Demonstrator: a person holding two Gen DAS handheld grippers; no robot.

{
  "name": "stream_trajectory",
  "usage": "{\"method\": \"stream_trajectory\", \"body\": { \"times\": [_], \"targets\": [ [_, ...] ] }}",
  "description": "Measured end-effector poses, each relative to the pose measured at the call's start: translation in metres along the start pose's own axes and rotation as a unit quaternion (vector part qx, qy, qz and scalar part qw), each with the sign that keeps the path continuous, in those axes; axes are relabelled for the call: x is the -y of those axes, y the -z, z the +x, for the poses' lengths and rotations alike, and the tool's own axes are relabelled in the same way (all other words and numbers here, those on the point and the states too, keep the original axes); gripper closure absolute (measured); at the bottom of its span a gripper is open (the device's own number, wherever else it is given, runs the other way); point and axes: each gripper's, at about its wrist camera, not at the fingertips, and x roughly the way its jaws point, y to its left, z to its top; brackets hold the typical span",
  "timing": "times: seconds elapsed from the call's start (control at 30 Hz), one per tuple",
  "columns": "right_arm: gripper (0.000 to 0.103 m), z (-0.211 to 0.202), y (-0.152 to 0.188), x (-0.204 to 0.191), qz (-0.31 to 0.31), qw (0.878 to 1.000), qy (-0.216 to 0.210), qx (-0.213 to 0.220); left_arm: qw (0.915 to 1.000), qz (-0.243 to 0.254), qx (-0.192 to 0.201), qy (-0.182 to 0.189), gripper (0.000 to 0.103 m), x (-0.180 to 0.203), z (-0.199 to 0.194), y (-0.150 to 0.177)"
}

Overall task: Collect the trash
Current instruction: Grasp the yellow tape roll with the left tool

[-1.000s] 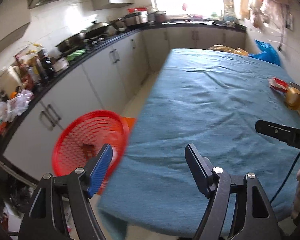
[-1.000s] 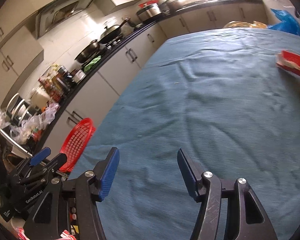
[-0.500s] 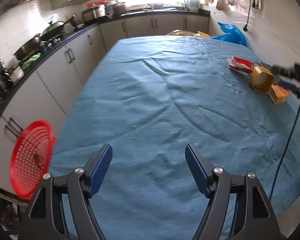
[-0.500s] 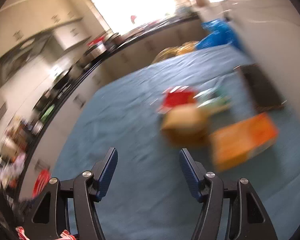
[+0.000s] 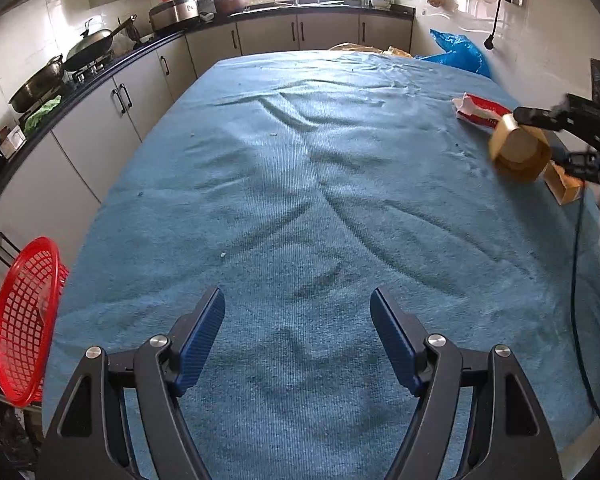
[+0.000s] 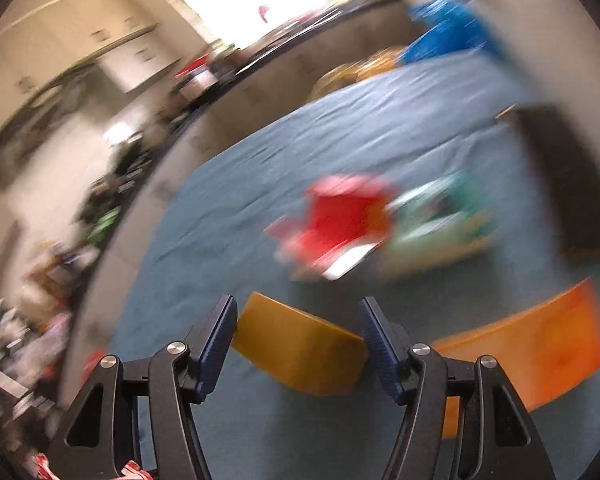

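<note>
A kitchen is seen, its counter (image 5: 100, 76) running along the left wall, with a table under a blue cloth (image 5: 300, 184) filling the middle. At the far left a red basket (image 5: 24, 320) hangs off the table's near corner, judged to be where the trash is meant to go. The left gripper (image 5: 298, 320) is held low over the bare near end of the cloth, level and pointing down the table, its jaws spread wide with nothing between them. To the right, near the table's right edge, the trash is gathered: a red wrapper (image 5: 480, 112) farthest back, a tan tape roll (image 5: 520, 154) in front of it, and an orange box (image 5: 564, 186) just beside the roll. In the right wrist view, which is badly blurred, a green packet (image 6: 440, 224) is also made out next to the wrapper. The right gripper (image 6: 298, 340) is brought in from the right, angled down, with the roll (image 6: 300, 354) lying between its parted jaws; contact cannot be confirmed through the blur, and no grip appears closed yet. The step in hand is judged to be the grasp of the roll. It would be done best if the motion were slowed, the roll centred between the pads, and the jaws closed across its flat sides so that it is not rolled away or the box nudged.
</note>
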Motion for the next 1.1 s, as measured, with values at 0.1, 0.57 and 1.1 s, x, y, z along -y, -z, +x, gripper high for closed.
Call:
{"method": "stream_trajectory", "body": {
  "times": [0.1, 0.57, 1.1],
  "targets": [
    [0.034, 0.004, 0.022, -0.018, -0.015, 0.995, -0.094, -0.043, 1.0, -0.001, -0.009, 0.003, 0.029, -0.001, 0.006, 0.001],
    [0.028, -0.059, 0.024, 0.01, -0.013, 0.996, -0.009, 0.091, 0.9981, -0.048, -0.038, -0.004, 0.0, -0.01, 0.015, 0.005],
    [0.022, -0.087, 0.024, 0.047, 0.078, 0.985, 0.088, 0.123, 0.9957, 0.03, 0.005, 0.087, 0.0, 0.144, 0.002, -0.069]
  ]
}}
